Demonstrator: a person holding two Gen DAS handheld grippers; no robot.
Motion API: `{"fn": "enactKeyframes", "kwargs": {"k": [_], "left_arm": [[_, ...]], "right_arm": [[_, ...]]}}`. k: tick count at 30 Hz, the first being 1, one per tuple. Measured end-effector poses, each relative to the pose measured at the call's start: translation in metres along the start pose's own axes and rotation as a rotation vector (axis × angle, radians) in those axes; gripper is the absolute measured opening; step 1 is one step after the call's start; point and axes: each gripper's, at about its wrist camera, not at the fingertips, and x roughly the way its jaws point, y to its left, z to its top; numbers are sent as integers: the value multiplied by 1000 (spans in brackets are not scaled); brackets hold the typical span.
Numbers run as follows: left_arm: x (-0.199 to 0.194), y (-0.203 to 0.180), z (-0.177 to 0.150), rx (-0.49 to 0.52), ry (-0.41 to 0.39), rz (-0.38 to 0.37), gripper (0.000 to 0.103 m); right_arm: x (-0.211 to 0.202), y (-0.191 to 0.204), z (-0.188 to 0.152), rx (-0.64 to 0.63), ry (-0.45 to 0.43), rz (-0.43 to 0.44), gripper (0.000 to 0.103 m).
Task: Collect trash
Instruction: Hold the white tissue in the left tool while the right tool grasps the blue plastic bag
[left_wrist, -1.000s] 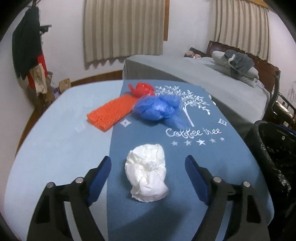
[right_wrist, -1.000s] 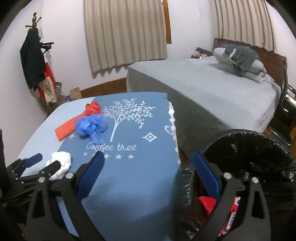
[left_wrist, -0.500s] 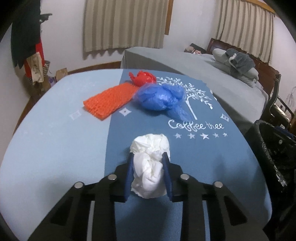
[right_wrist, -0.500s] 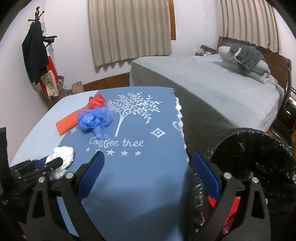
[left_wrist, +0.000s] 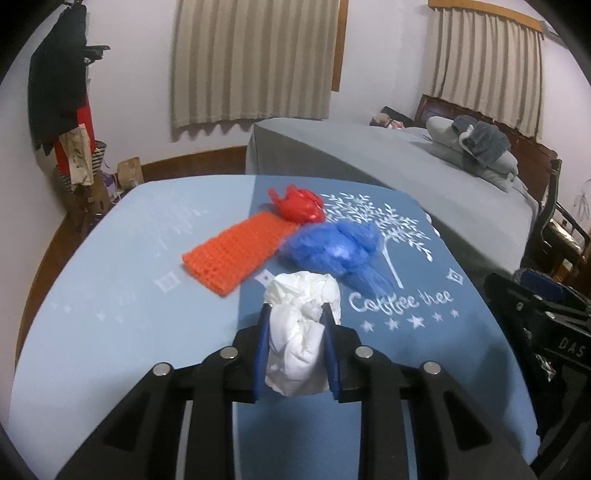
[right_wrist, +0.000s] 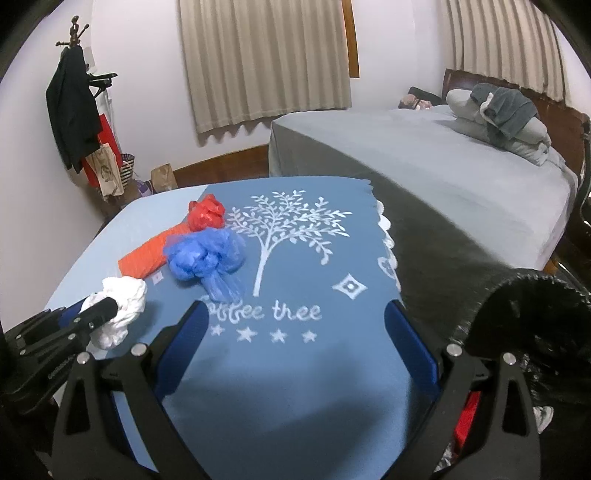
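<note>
Left gripper (left_wrist: 295, 343): clenched on your white wad (left_wrist: 301, 332), just above the bench (left_wrist: 110, 295) | right gripper (right_wrist: 293, 347): released, empty | bin (right_wrist: 535, 332) lies right of the wad, beside your right gripper; carry rightward.

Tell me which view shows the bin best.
Right wrist. The black-lined bin shows its open rim and some red trash inside, at the right edge beside the table. In the left wrist view the right gripper's body covers that edge, so no bin can be made out.
</note>
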Motion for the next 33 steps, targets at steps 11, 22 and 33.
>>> {"fn": "enactKeyframes", "kwargs": {"k": [11,22,33], "left_arm": [[7,18,21,-1,-10,40,26],[15,45,32,-38,-29,88,26],[33,82,34,-81,-7,134,26]], "right_arm": [[38,20,27,-15,7,17,93],[97,56,46,-79,84,35,93],[131,91,44,-131,146,51,93]]}}
